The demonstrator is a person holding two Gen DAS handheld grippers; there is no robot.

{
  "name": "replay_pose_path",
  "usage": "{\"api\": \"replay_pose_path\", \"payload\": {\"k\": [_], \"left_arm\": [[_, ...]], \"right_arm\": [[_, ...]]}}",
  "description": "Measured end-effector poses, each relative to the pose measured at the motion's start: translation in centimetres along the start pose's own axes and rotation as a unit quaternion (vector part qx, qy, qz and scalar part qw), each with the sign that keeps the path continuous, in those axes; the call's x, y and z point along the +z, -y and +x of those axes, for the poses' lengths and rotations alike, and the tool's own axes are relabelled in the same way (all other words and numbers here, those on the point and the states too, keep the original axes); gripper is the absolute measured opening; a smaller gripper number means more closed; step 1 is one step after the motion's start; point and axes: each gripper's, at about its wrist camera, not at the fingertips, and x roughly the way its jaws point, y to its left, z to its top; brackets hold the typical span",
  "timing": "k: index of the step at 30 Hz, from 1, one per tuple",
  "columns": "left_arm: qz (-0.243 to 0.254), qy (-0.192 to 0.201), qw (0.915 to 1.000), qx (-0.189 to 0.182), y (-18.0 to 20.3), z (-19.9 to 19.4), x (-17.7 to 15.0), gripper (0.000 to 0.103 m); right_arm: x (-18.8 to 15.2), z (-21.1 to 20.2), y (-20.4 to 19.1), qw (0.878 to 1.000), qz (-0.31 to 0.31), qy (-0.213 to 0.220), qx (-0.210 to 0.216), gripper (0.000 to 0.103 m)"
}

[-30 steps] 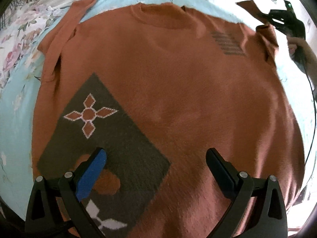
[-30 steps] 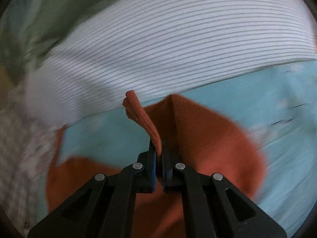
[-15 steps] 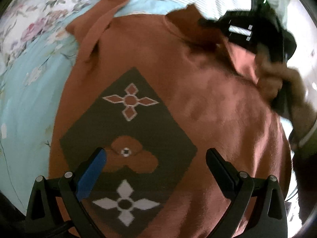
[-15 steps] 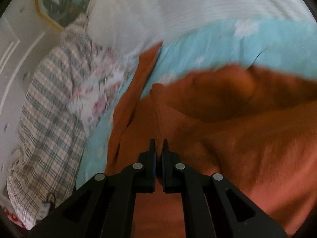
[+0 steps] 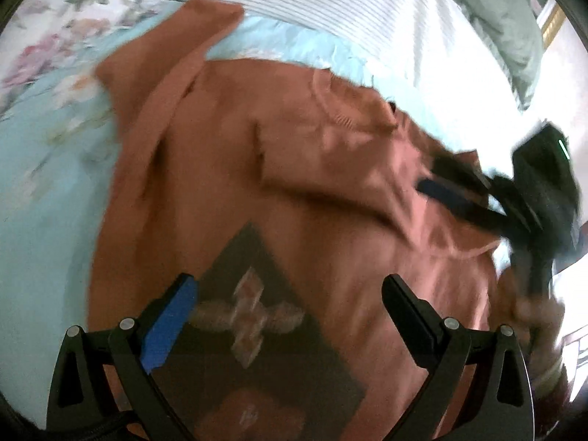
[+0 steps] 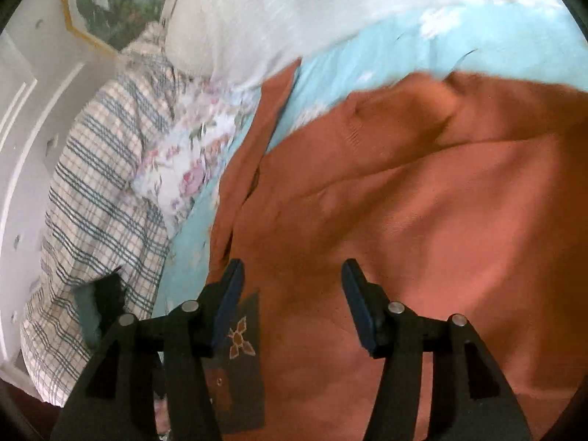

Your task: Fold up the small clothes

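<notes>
Light blue bedsheet (image 6: 459,33) beneath rust sweater (image 6: 441,220), plaid pillow (image 6: 95,198) alongside

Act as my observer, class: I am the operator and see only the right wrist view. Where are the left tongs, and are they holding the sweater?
Observer: The left tongs hang open above the dark diamond patch of the sweater, holding nothing.
Operator: Is anything lying beyond the striped bedding?
Observer: Yes, a green cushion lies past the striped bedding, at the upper right of the left wrist view.
</notes>
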Motion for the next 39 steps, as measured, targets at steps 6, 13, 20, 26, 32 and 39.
{"api": "replay_pose_path", "payload": {"k": [6,13,20,26,32,39], "left_arm": [[-0.010,-0.021,0.9993,-0.030,0.3,7.1,3.9,0.088],[0.051,0.020,0.9985,0.001,2.4,8.1,4.9,0.010],[0.076,0.065,0.9922,0.076,0.9,6.7,5.9,0.010],[0.050,0.065,0.9937,0.077,2.4,6.8,8.1,0.010],[0.055,0.059,0.9937,0.078,0.2,3.8,7.2,0.010],[0.090,0.066,0.9916,0.066,3.2,4.2,7.0,0.010]], "right_arm": [[-2.8,-6.6,1.7,0.997,0.041,0.056,-0.034,0.057],[-4.6,-13.5,4.6,0.986,0.084,0.112,-0.093,0.057],[-2.4,-15.7,8.5,0.974,0.092,0.124,-0.165,0.057],[0.4,-11.4,12.4,0.971,0.095,0.075,-0.206,0.057],[1.3,-9.9,14.2,0.972,0.105,0.060,-0.200,0.011],[0.6,-11.9,14.9,0.962,0.112,0.093,-0.230,0.010]]}}
